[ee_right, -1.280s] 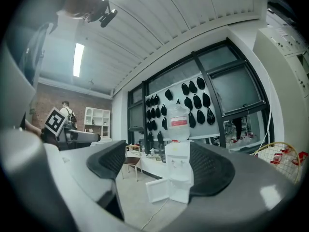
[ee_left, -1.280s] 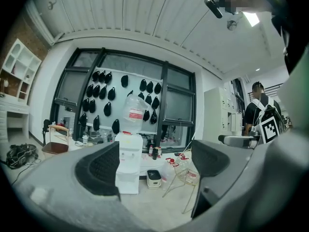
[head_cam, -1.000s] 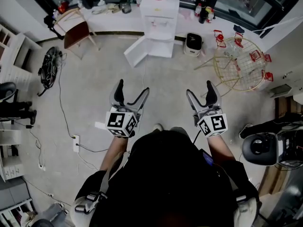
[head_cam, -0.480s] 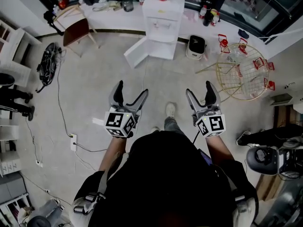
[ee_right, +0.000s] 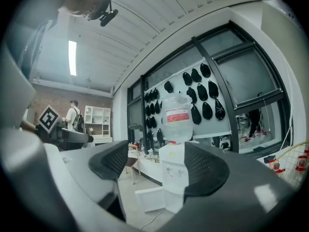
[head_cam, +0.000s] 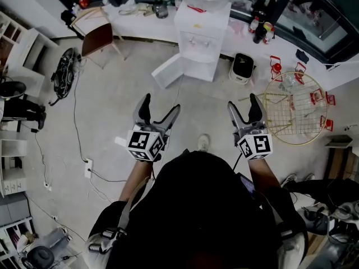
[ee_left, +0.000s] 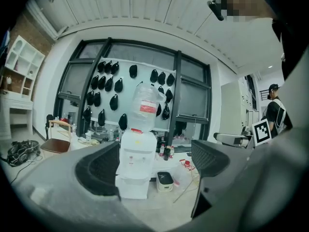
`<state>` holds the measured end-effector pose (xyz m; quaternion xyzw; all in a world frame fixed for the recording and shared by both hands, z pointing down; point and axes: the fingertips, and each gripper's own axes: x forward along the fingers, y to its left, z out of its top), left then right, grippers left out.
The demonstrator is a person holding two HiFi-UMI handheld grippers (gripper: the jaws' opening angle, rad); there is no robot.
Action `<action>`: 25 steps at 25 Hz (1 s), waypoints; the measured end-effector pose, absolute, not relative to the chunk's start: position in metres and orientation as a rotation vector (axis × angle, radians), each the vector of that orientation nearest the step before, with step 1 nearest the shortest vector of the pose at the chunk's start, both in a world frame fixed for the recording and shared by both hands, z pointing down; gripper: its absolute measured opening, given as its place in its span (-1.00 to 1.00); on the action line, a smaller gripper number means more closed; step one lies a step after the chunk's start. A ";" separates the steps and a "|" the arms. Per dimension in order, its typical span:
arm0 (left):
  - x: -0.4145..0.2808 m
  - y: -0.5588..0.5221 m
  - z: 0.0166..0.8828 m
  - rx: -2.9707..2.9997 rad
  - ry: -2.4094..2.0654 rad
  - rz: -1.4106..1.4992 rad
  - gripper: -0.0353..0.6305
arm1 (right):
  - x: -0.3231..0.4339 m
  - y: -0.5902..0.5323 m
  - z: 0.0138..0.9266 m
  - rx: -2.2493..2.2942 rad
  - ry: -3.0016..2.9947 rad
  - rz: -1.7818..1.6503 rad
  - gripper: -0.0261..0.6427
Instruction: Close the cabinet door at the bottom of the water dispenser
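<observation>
Low on the water dispenser (head_cam: 199,38), the cabinet door (head_cam: 167,72) stood swung open, its closing all left to do, while the left claw (head_cam: 160,104) gaped empty and the right claw (head_cam: 243,101), jaws just narrowing slightly, held nothing, both well apart from it

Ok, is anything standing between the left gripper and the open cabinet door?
Nothing visible does: only open floor separates the left gripper from the cabinet door, which hangs open at the water dispenser's base.
</observation>
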<state>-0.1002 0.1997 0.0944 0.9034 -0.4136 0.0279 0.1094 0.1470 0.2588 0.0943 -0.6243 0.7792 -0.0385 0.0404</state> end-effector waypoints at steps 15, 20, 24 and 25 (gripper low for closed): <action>-0.026 0.138 0.122 2.612 -1.193 0.145 0.50 | 0.193 0.177 0.105 -1.823 2.443 -0.169 0.06; -0.022 0.131 0.129 2.607 -1.192 0.176 0.50 | 0.179 0.159 0.115 -1.748 2.530 -0.206 0.06; -0.040 0.115 0.137 2.587 -1.218 0.200 0.50 | 0.167 0.145 0.119 -1.728 2.556 -0.219 0.05; -0.044 0.110 0.139 2.583 -1.221 0.203 0.50 | 0.166 0.141 0.119 -1.735 2.552 -0.222 0.05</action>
